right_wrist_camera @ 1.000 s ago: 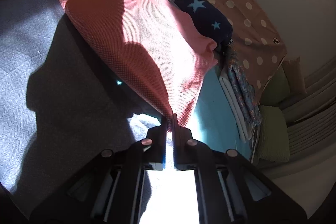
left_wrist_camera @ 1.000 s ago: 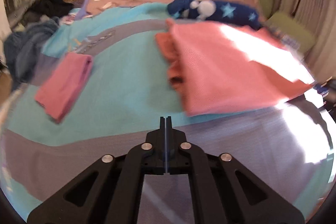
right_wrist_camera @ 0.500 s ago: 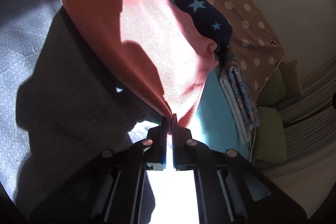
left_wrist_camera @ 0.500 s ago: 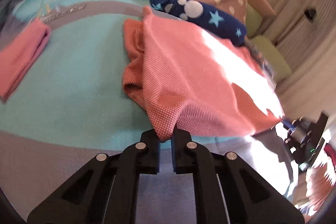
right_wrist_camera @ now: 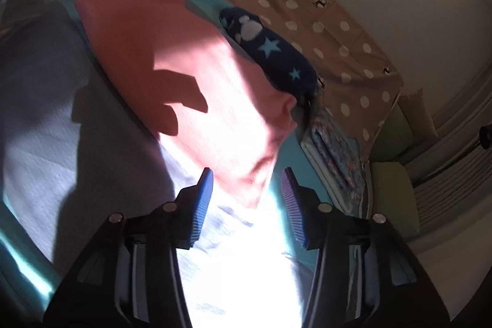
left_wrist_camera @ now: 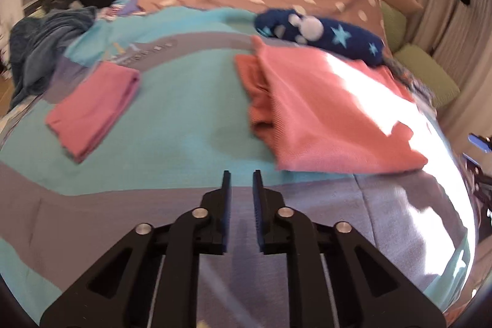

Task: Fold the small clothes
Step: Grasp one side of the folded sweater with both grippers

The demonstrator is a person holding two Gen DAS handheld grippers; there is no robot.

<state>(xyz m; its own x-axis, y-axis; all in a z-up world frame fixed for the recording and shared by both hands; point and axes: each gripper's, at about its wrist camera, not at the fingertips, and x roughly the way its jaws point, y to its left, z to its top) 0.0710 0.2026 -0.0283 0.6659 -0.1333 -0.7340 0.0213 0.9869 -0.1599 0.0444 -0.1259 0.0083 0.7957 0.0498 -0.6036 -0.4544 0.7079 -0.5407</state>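
Both grippers hold nothing: the left gripper (left_wrist_camera: 241,175) hovers with a narrow gap over the grey and turquoise blanket (left_wrist_camera: 172,137), short of the coral garment (left_wrist_camera: 323,116), while the right gripper (right_wrist_camera: 246,174) stands wide apart, the garment's near corner (right_wrist_camera: 246,174) lying flat between its fingers. Only the left view shows one folded pink cloth (left_wrist_camera: 92,109) well left of the garment and a dark clothes heap (left_wrist_camera: 46,51). Only the right view shows a floral folded stack (right_wrist_camera: 335,156); both show one navy star-patterned piece (left_wrist_camera: 323,34) touching the garment's far edge.
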